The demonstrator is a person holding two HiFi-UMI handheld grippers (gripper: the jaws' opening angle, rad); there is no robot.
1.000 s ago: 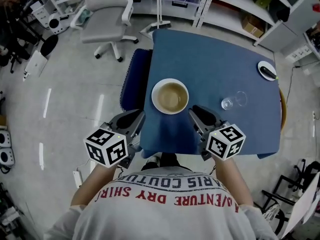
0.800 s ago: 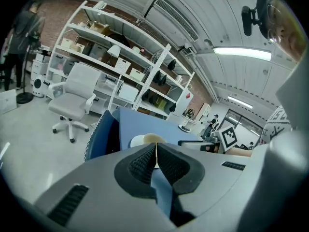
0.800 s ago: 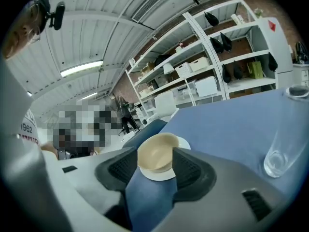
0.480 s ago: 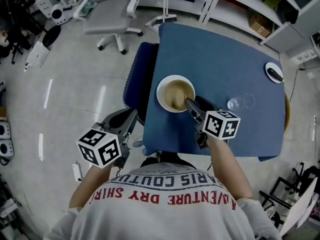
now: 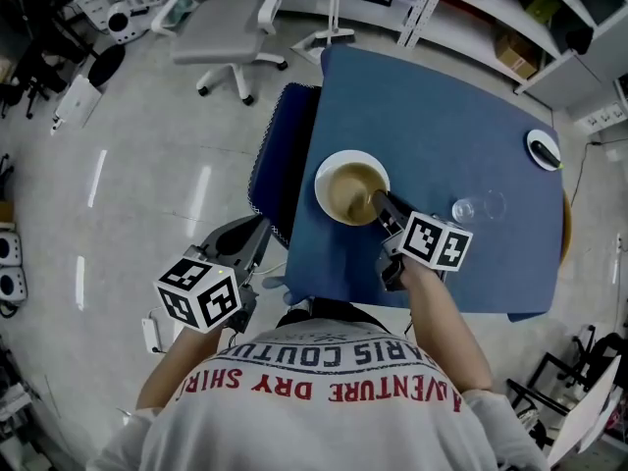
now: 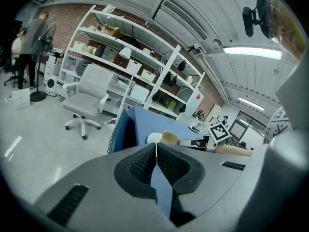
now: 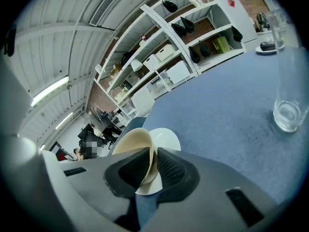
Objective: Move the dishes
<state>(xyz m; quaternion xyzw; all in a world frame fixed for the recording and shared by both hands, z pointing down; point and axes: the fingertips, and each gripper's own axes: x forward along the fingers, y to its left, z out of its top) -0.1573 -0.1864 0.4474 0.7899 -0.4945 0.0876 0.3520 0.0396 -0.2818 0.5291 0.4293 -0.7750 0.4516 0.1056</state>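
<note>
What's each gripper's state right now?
Left gripper: shut, nothing between the jaws.
Right gripper: jaws just closed onto the rim of the beige ceramic bowl, gripping it.

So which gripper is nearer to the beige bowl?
Right. The right gripper has just closed its jaws on the bowl rim; the left gripper hangs off the table edge, apart from it.

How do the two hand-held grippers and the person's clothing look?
Both the left gripper and the right gripper have grey bodies, black ribbed pads on the jaws, and a white cube with black square markers. The person wears a light grey shirt with red lettering.
</note>
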